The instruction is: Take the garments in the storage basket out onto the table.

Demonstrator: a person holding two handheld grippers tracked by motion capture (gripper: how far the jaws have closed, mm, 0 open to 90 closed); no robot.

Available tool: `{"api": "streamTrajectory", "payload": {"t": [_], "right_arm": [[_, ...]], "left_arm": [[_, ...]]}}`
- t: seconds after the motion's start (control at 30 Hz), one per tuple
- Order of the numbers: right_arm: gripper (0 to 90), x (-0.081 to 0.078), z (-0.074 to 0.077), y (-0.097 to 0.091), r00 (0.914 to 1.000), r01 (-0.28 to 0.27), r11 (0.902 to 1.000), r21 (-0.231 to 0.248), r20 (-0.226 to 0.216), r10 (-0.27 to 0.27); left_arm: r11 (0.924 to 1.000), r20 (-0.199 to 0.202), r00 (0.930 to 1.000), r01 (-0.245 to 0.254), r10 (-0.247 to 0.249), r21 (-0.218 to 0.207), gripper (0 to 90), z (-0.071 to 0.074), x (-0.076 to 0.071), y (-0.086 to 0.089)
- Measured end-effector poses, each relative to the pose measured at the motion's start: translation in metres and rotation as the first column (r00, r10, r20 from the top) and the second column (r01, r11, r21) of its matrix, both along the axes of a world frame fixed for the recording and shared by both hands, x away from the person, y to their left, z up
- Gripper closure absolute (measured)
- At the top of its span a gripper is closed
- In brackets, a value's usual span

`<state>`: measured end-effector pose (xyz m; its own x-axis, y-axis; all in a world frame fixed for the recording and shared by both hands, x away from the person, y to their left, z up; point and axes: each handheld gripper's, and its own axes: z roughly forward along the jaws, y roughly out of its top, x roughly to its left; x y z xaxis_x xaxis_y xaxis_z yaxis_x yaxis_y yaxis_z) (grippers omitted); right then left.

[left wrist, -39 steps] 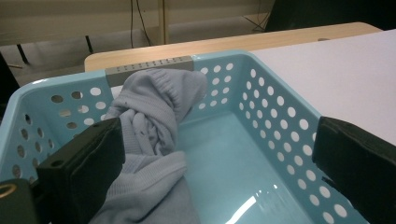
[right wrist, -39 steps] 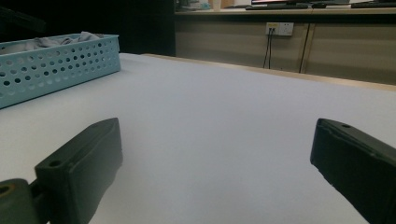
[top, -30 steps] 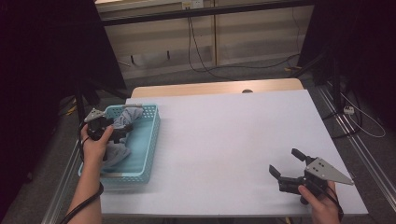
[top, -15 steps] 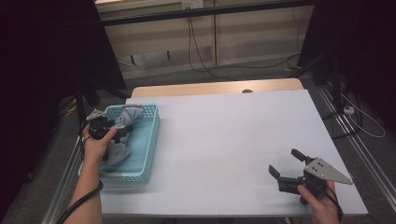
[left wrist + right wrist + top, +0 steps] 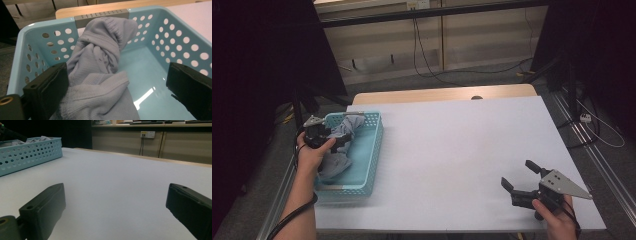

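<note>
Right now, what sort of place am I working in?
Probably a lab or test room: a white-topped table with a blue basket of grey cloth, loose cables on the floor, a wall socket.

You are working in what looks like a lab or test room. The desk [image 5: 452, 150] has a plain white cover and stands among dark screens [image 5: 267, 55]. Loose cables [image 5: 432, 70] trail over the carpeted floor [image 5: 492, 75], a wall socket [image 5: 147, 134] sits behind, and metal rails [image 5: 597, 155] run beside you.
</note>
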<state>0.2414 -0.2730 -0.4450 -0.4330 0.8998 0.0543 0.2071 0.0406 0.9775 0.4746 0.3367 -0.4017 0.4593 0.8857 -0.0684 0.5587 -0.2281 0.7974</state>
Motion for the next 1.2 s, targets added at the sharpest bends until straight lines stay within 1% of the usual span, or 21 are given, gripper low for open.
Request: {"api": "streamTrajectory", "payload": {"t": [0.07,0.1,0.23,0.27,0.3,0.37,0.47,0.5,0.6,0.67,0.7,0.77,0.83,0.9,0.97,1.03,1.1,1.17,1.2], "right_arm": [[2.1,0.000,0.000,0.001,1.0000,-0.004,1.0000,0.000,0.001,0.004],[2.1,0.000,0.000,0.001,1.0000,-0.004,1.0000,0.000,0.002,0.004],[2.1,0.000,0.000,0.002,0.9999,-0.011,0.9999,-0.001,0.000,0.011],[2.1,0.000,0.000,0.002,0.9999,-0.010,0.9999,-0.002,0.000,0.010],[2.1,0.000,0.000,0.002,0.9999,-0.010,0.9999,0.001,-0.002,0.010],[2.1,0.000,0.000,0.002,0.9999,-0.011,0.9999,-0.002,-0.002,0.011],[2.1,0.000,-0.001,0.002,0.9999,-0.010,0.9999,-0.002,-0.004,0.010],[2.1,0.000,-0.001,0.002,1.0000,-0.008,1.0000,0.001,-0.003,0.008],[2.1,0.000,-0.001,0.001,1.0000,-0.007,1.0000,-0.002,-0.002,0.007],[2.1,-0.001,0.000,0.001,1.0000,-0.003,1.0000,0.003,-0.002,0.003],[2.1,-0.001,0.000,0.000,1.0000,-0.003,1.0000,0.004,-0.002,0.003],[2.1,-0.001,0.000,0.000,1.0000,-0.004,1.0000,0.004,-0.001,0.004],[2.3,-0.001,0.000,0.000,1.0000,-0.007,1.0000,0.004,-0.005,0.007],[2.5,-0.001,0.000,0.001,0.9999,-0.010,0.9999,-0.003,-0.004,0.010],[2.5,-0.001,0.000,0.002,0.9999,-0.014,0.9999,0.000,-0.002,0.014],[2.6,-0.001,0.000,0.002,0.9998,-0.017,0.9998,0.001,-0.001,0.017],[2.6,-0.001,0.000,0.001,0.9999,-0.016,0.9999,0.000,-0.001,0.016],[2.7,-0.001,0.000,0.001,0.9999,-0.013,0.9999,0.000,-0.004,0.013],[2.7,-0.001,0.000,0.001,0.9999,-0.011,0.9999,0.000,-0.003,0.011]], "left_arm": [[0.9999,0.011,0.9999,-0.002,0.002,0.012,3.9,-0.001,0.001,-0.001],[0.9999,0.009,0.9999,-0.006,0.006,0.011,3.9,-0.001,0.002,-0.002],[0.9993,0.011,0.9999,-0.008,0.007,0.036,4.6,0.002,0.005,-0.001],[0.9993,0.018,0.9998,-0.011,0.011,0.036,4.8,0.003,0.006,0.000],[0.9993,0.011,0.9999,-0.011,0.011,0.036,4.9,0.003,0.007,0.001],[0.9991,0.015,0.9998,-0.017,0.016,0.040,5.3,0.001,0.009,0.002],[0.9988,0.016,0.9999,-0.001,0.000,0.049,5.3,-0.004,0.012,0.001],[0.9988,0.006,0.9999,0.008,-0.009,0.049,5.9,-0.005,0.012,-0.001],[0.9977,0.002,1.0000,0.008,-0.008,0.068,9.8,-0.009,0.013,-0.004],[0.9970,0.000,1.0000,-0.002,0.002,0.078,9.9,-0.010,0.014,-0.007],[0.9959,-0.007,1.0000,0.003,-0.002,0.091,9.9,-0.010,0.015,-0.008],[0.9948,-0.013,0.9999,0.009,-0.008,0.101,9.8,-0.012,0.016,-0.010],[0.9943,-0.020,0.9997,0.012,-0.010,0.106,10.0,-0.012,0.017,-0.011],[0.9959,-0.029,0.9995,0.017,-0.014,0.088,11.3,-0.014,0.017,-0.012],[0.9961,-0.047,0.9985,0.033,-0.029,0.082,13.5,-0.015,0.017,-0.014],[0.9944,-0.060,0.9972,0.051,-0.045,0.093,14.1,-0.016,0.016,-0.017],[0.9947,-0.075,0.9954,0.066,-0.060,0.079,14.2,-0.018,0.014,-0.022],[0.9934,-0.083,0.9935,0.084,-0.078,0.078,15.5,-0.020,0.011,-0.026],[0.9904,-0.088,0.9914,0.105,-0.097,0.090,16.0,-0.019,0.010,-0.027]]}}
